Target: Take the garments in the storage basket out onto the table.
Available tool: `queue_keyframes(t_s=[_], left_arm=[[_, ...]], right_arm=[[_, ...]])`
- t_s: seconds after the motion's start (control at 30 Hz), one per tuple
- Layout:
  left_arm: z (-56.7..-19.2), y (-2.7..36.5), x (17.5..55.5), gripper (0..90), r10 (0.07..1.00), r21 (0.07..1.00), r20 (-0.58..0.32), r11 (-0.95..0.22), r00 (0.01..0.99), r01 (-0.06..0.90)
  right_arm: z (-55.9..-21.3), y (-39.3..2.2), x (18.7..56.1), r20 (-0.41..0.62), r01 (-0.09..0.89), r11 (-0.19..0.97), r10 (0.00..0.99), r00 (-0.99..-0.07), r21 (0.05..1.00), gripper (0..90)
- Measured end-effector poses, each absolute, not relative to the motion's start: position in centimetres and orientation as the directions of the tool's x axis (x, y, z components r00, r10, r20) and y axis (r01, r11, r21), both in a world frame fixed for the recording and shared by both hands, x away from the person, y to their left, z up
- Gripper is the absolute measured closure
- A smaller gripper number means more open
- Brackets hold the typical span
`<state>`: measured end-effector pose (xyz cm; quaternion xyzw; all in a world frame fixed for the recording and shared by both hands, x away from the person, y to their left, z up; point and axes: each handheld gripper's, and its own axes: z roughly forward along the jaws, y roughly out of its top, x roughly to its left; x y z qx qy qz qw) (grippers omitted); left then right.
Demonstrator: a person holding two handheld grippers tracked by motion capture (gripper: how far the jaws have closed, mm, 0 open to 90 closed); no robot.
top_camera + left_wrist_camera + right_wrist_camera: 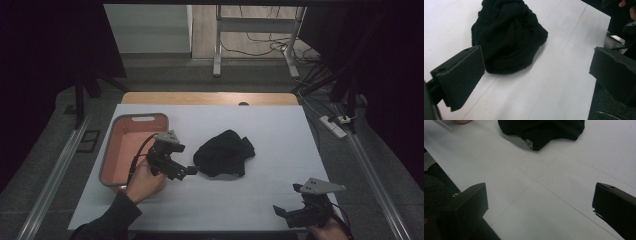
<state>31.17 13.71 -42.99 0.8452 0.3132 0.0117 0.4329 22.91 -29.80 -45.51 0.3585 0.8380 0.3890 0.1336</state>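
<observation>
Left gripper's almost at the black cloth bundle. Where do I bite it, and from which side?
Take the black cloth bundle at its near, rounded folded edge, coming from the left gripper's side. That thick roll lies just ahead of the open jaws, so it probably gives more bulk than a flat layer.

1. The right claw (540, 212) has its two black, flat-faced jaws set wide apart, with nothing between them.
2. Beneath the jaws lies the white, smooth-surfaced desk (549, 195), crossed by thin, faint lines.
3. A crumpled black cloth bundle (541, 130) lies on the desk well ahead of the jaws, cut off by the top of the view.
4. A small pale mark (530, 144) shows on the bundle's near fold.
5. The desk's edge runs along the lower left, beside the left-hand jaw.
</observation>
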Motion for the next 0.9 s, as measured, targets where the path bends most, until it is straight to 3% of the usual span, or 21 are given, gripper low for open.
queue_keyframes(t_s=[0.9], left_arm=[[-44.5,19.4,26.8,0.0,0.627,0.745,-0.277,-0.338,0.728,0.575]], right_arm=[[-45.5,-29.8,22.9,0.052,0.497,0.439,0.708,-0.704,0.749,0.0]])
